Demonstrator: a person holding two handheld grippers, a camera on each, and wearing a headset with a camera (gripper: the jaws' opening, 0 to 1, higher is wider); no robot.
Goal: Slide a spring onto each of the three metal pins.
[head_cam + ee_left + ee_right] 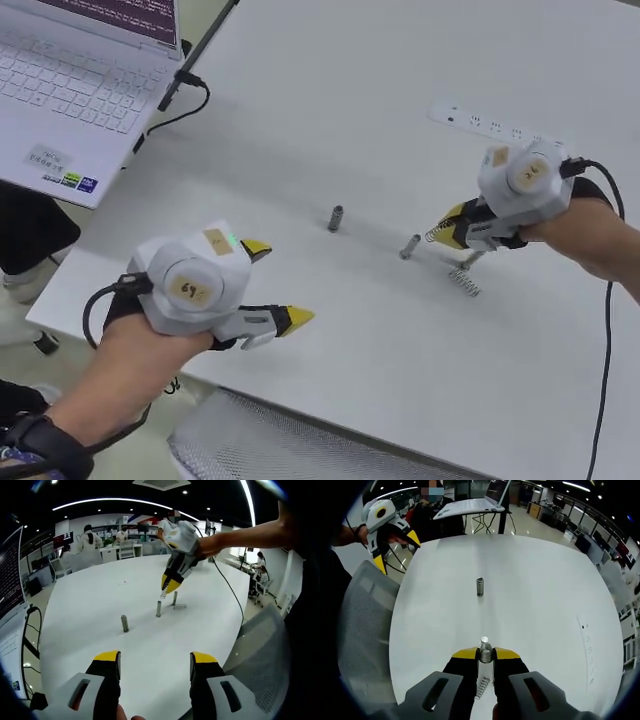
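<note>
One metal pin with a spring on it (pixel 336 218) stands mid-table, also in the left gripper view (pixel 124 623) and the right gripper view (pixel 480 586). A bare pin (pixel 410 246) stands to its right, and a second bare pin (pixel 470 260) behind my right gripper. My right gripper (pixel 441 234) is shut on a spring (pixel 485 655), held just above and beside the nearer bare pin (pixel 484 641). A loose spring (pixel 463 281) lies on the table near it. My left gripper (pixel 277 283) hovers open near the front edge, nothing between its jaws.
A white laptop (pixel 80 80) with a black cable sits at the far left. A white power strip (pixel 490 125) lies at the back right. A grey mesh chair (pixel 250 440) is tucked against the table's front edge.
</note>
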